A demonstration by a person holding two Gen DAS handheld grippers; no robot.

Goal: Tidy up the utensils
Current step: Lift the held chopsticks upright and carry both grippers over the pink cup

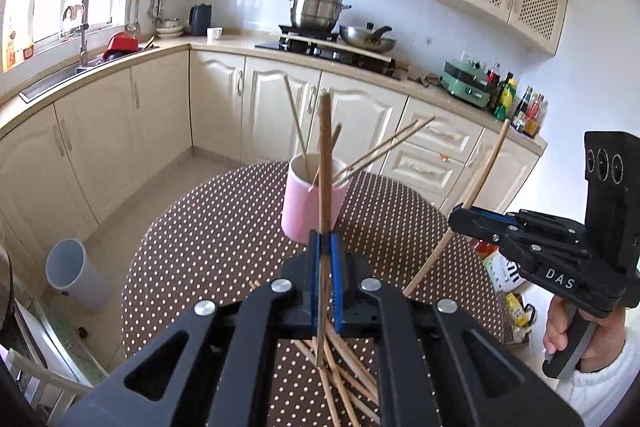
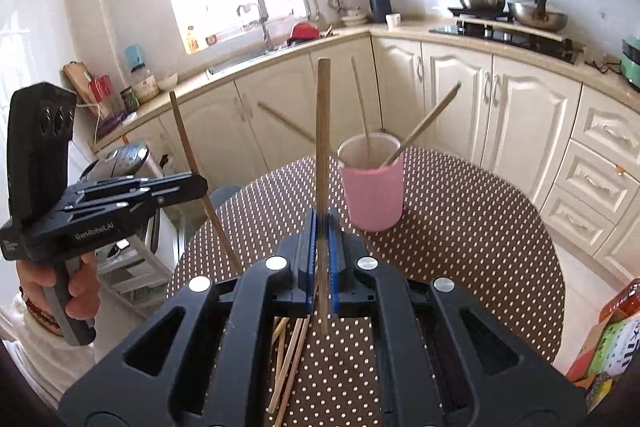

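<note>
One chopstick [image 1: 325,163] is pinched upright between the blue-padded fingers [image 1: 317,267] of the left gripper [image 1: 325,239], its upper end rising in front of the pink cup [image 1: 308,203] and its lower end hanging below the jaws. A second chopstick [image 2: 322,147] is clamped in the same upright way by the right gripper [image 2: 322,223], whose fingers are pressed together on it. Both grippers are held above a round table [image 1: 224,227] covered with a brown, white-dotted cloth. The pink cup is set on the far part of that table, and several chopsticks [image 2: 424,125] are leaned inside it, fanned out over the rim. More loose chopsticks [image 1: 344,371] are left lying crossed on the cloth near the table's near edge, below the grippers. In the left wrist view the right gripper [image 1: 460,217] is seen at the side, gripped by a hand [image 1: 572,331] in a white sleeve
</note>
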